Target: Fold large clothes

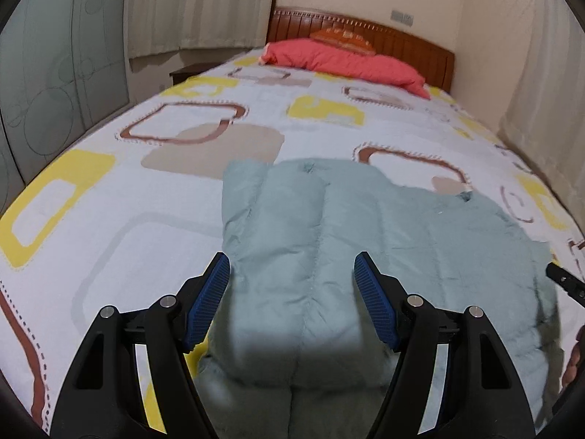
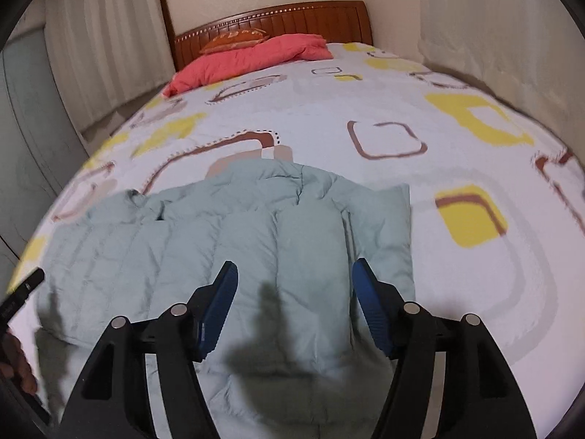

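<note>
A pale green quilted puffer jacket point(image 1: 365, 226) lies flat on the bed, also in the right wrist view point(image 2: 237, 234). My left gripper point(image 1: 292, 267) is open and empty, hovering above the jacket's left part, its blue pads point(image 1: 210, 300) wide apart. My right gripper point(image 2: 294, 274) is open and empty above the jacket's right part, near a folded-in sleeve point(image 2: 387, 226). The right gripper's tip shows at the right edge of the left wrist view point(image 1: 565, 281); the left gripper's tip shows at the left edge of the right wrist view point(image 2: 25, 289).
The bed has a white sheet point(image 1: 109, 190) with yellow and brown squares. A red quilt point(image 1: 343, 62) and orange pillow point(image 2: 234, 38) lie at the wooden headboard point(image 1: 402, 36). Curtains point(image 1: 197, 7) and a wardrobe point(image 1: 55, 73) stand left; a wall lies right.
</note>
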A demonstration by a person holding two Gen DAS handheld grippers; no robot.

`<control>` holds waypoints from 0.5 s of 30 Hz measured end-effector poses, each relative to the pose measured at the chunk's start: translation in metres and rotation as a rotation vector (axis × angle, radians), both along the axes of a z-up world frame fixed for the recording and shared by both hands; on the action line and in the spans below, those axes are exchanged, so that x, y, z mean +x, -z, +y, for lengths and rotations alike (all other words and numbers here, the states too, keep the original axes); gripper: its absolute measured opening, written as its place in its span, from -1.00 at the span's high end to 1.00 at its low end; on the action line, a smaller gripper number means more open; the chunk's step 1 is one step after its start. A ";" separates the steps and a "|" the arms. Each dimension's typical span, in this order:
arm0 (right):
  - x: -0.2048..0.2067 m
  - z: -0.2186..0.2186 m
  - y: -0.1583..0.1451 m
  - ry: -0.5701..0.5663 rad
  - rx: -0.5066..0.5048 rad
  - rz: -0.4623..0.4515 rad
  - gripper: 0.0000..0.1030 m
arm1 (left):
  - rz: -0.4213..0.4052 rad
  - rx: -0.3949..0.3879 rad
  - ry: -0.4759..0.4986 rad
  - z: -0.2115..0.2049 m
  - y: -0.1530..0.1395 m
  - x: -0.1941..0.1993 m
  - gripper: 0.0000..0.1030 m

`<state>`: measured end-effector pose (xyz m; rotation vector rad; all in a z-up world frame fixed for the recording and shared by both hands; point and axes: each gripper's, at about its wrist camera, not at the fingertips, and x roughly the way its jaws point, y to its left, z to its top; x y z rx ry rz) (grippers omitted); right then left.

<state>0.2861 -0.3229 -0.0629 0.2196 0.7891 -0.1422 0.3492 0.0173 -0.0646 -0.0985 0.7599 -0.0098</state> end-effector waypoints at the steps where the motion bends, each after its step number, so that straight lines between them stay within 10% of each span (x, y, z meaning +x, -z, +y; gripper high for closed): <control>1: 0.002 -0.001 0.002 0.012 0.005 -0.002 -0.25 | 0.014 0.003 -0.005 0.000 0.005 0.004 -0.37; 10: 0.022 0.003 0.046 -0.042 0.039 0.114 0.11 | 0.105 -0.014 -0.038 0.015 0.038 0.022 -0.39; 15: 0.016 0.011 0.016 -0.021 -0.001 0.075 0.11 | 0.068 0.001 -0.020 0.009 0.014 0.006 -0.38</control>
